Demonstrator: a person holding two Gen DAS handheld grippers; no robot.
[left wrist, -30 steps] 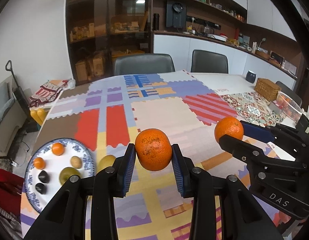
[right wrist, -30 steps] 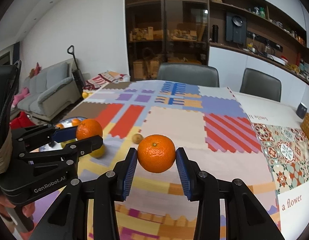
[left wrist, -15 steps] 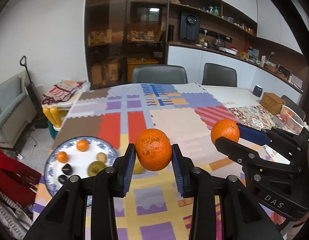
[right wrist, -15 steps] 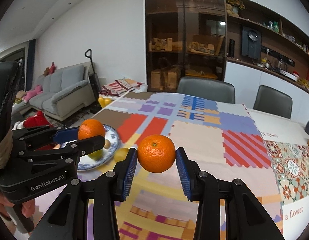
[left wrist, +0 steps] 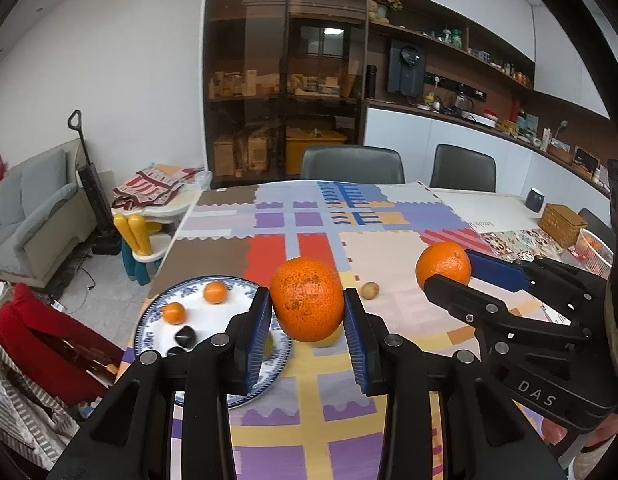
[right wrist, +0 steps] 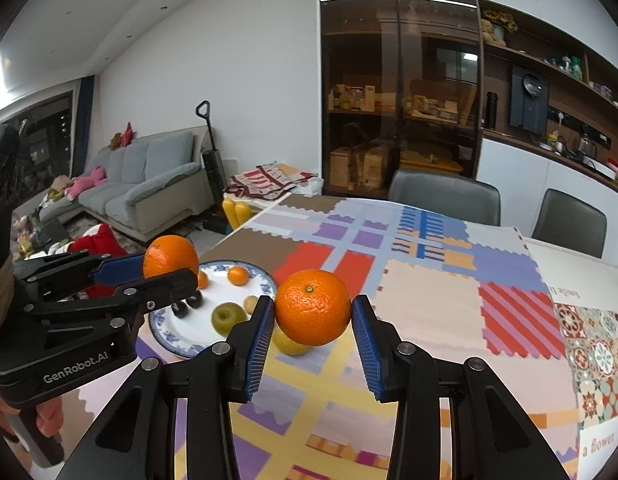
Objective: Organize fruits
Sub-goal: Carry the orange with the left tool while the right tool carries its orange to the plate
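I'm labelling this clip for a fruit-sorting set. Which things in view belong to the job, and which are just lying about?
Part of the job:
- left gripper, shut on an orange
- right gripper, shut on a second orange
- blue-rimmed plate with small fruits
- green fruit on the plate
- yellow fruit beside the plate

Lying about:
- wicker box
- dark mug
- sofa

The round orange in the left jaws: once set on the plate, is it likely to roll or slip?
The round dimpled orange probably rolls easily, being near-spherical. Its pitted skin likely grips the ribbed blue pads. The blue-rimmed white plate looks shallow, so it may barely stop it.
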